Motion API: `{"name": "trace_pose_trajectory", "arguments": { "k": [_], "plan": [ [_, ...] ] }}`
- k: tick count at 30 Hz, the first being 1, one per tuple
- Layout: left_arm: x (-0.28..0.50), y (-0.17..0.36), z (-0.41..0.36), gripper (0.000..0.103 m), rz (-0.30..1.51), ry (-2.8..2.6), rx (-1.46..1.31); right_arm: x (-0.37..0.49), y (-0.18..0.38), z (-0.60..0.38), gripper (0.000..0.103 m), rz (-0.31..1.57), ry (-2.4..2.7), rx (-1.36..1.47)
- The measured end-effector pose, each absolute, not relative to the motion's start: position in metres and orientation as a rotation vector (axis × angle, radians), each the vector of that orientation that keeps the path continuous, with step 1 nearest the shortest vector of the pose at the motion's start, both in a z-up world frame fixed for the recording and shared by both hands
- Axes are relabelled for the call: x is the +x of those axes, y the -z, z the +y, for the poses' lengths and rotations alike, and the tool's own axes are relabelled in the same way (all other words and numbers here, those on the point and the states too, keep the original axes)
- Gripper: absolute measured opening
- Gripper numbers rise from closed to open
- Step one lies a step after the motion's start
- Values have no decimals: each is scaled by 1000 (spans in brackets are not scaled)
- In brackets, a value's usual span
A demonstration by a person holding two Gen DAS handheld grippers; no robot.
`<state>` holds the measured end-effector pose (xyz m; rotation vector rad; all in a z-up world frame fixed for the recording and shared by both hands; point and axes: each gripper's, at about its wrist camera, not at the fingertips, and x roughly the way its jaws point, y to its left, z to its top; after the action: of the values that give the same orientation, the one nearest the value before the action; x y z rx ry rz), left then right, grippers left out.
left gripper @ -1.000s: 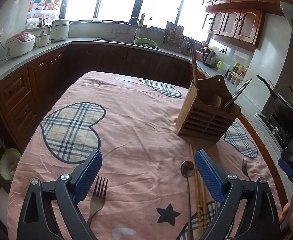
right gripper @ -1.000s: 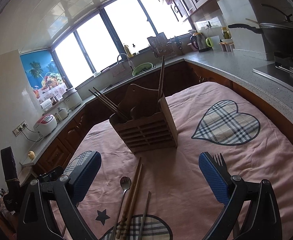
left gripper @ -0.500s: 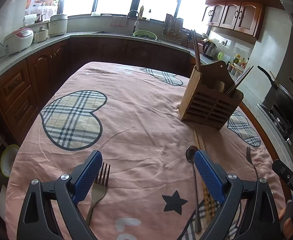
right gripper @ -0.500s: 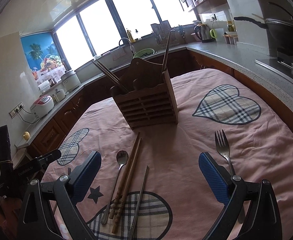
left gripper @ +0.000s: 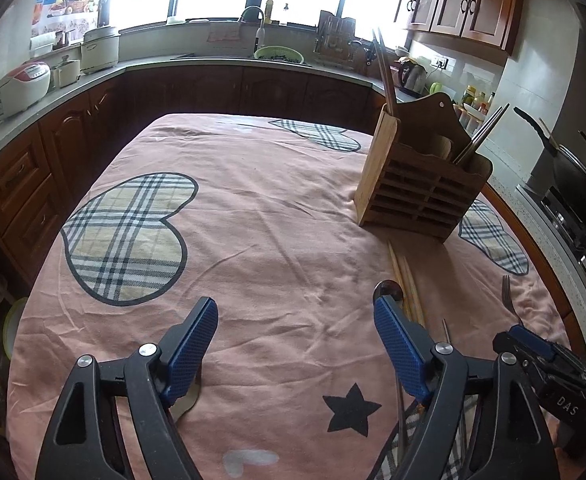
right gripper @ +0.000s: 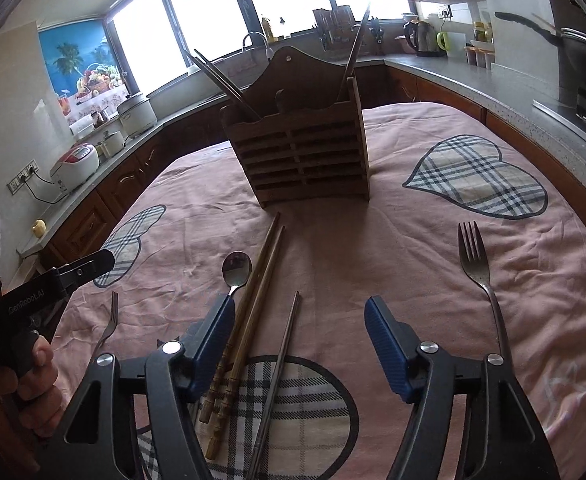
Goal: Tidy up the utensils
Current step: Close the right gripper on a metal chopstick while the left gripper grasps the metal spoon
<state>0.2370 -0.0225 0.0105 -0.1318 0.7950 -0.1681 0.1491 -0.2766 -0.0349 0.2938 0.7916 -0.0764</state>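
Utensils are spread on a pink tablecloth (right gripper: 393,240) in front of a wooden holder (right gripper: 301,148), which stands upright near the middle of the table and already carries chopsticks in both end compartments. A pair of wooden chopsticks (right gripper: 249,312) is laid just in front of the holder, with a spoon (right gripper: 237,270) touching or just beside them on one side and a single metal chopstick (right gripper: 281,364) near them on the other. A fork (right gripper: 479,272) is seen well apart to the right, and a second fork (right gripper: 109,324) to the left. The right gripper (right gripper: 299,340) is held low over the chopsticks, its jaws closing around them but nothing yet pressed. The left gripper (left gripper: 293,340) is closing too, with only bare cloth between its pads; the fork handle is partly hidden under its left finger (left gripper: 191,344).
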Motion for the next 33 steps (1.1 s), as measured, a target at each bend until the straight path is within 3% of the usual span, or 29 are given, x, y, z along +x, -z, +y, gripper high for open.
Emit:
{"name": "trace_pose_trajectory", "arguments": {
  "k": [16,19,21,23,26,27,33],
  "plan": [
    [304,25,-67,74,895,267,-47,186,79,-269,33,945,35,273],
    [318,34,-77,74,910,290,-23,189,80,-266,24,952,45,221],
    [326,38,-85,74,921,311,-10,189,80,-268,11,956,45,208],
    [333,43,-92,74,930,332,5,188,80,-275,5,960,37,227],
    [341,52,-103,74,941,350,39,185,79,-286,5,959,38,258],
    [344,55,-107,74,947,352,50,184,78,-289,0,957,47,259],
    [347,70,-125,57,943,352,109,177,75,-310,0,949,94,283]
  ]
}}
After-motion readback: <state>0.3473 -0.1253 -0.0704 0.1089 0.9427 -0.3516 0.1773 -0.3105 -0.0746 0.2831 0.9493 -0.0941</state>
